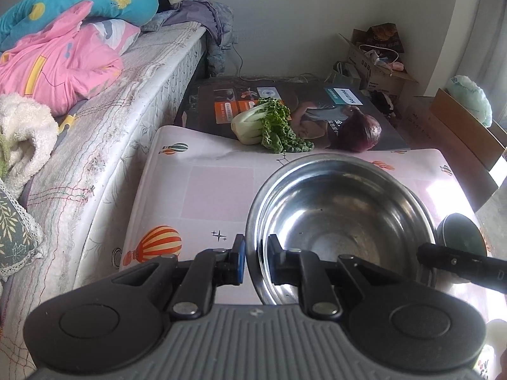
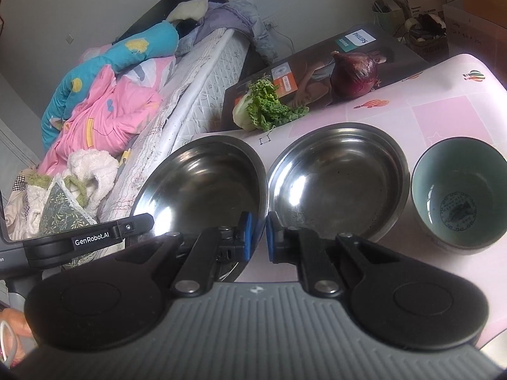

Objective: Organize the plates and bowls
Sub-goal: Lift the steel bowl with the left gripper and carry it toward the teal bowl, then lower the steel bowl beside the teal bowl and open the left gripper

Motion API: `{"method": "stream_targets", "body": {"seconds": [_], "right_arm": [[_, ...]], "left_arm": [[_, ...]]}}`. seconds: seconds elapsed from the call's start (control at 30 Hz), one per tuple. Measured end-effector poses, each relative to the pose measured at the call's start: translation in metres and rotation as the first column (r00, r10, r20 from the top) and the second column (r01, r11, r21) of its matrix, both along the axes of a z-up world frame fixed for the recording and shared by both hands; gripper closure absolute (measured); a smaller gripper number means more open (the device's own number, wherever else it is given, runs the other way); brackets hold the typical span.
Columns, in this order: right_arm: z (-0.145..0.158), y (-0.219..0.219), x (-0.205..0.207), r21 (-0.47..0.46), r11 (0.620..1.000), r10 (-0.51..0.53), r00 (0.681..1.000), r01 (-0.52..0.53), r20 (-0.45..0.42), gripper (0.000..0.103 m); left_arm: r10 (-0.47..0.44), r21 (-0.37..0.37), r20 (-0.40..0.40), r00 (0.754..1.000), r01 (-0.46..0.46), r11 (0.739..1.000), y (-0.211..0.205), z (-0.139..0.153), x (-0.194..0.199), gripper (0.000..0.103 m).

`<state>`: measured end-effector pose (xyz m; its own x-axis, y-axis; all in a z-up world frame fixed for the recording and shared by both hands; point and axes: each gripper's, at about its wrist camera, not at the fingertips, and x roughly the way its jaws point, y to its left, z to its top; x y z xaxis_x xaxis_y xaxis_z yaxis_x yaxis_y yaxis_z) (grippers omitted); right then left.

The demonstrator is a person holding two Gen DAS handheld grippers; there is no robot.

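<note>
Three vessels are showing on the pink balloon-print table (image 2: 443, 114): a shiny steel bowl (image 2: 202, 183) raised and tilted at the left, a second round steel bowl (image 2: 339, 177) sitting flat beside it, and a pale green ceramic bowl (image 2: 459, 196) standing just right of that. Nothing is stacked yet, so the sorting is looking barely begun. The left gripper (image 1: 255, 261) is pinching the lifted bowl's rim, one finger outside and one inside. The right gripper (image 2: 257, 234) is hovering narrowly parted where the two steel rims meet; whether it is touching either cannot be told. Nesting the steel bowls is probably coming next, with the ceramic bowl left over.
</note>
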<state>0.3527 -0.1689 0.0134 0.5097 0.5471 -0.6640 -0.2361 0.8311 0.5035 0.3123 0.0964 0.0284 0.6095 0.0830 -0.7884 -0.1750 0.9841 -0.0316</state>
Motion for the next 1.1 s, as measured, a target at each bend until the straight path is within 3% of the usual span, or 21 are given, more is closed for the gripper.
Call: {"method": "stream_targets", "body": {"seconds": [0.4, 0.7, 0.9, 1.1], "right_arm": [[-0.031, -0.068, 0.034, -0.065, 0.993, -0.103, 0.993, 0.100, -0.051, 0.093], [-0.048, -0.076, 0.061, -0.096, 0.990, -0.114, 0.992, 0.108, -0.062, 0.089], [-0.049, -0.072, 0.069, -0.081, 0.990, -0.120, 0.991, 0.115, -0.054, 0.082], [-0.041, -0.078, 0.060, -0.036, 0.990, -0.134, 0.990, 0.133, -0.033, 0.074]], "left_arm": [[-0.102, -0.003, -0.100, 0.990, 0.102, 0.995, -0.069, -0.039, 0.058, 0.088], [-0.107, -0.004, -0.136, 0.985, 0.107, 0.994, -0.082, -0.059, 0.080, 0.087], [-0.109, -0.006, -0.109, 0.988, 0.109, 0.994, -0.080, -0.056, 0.079, 0.077], [-0.117, -0.014, -0.080, 0.990, 0.116, 0.993, -0.076, -0.045, 0.068, 0.057]]}}
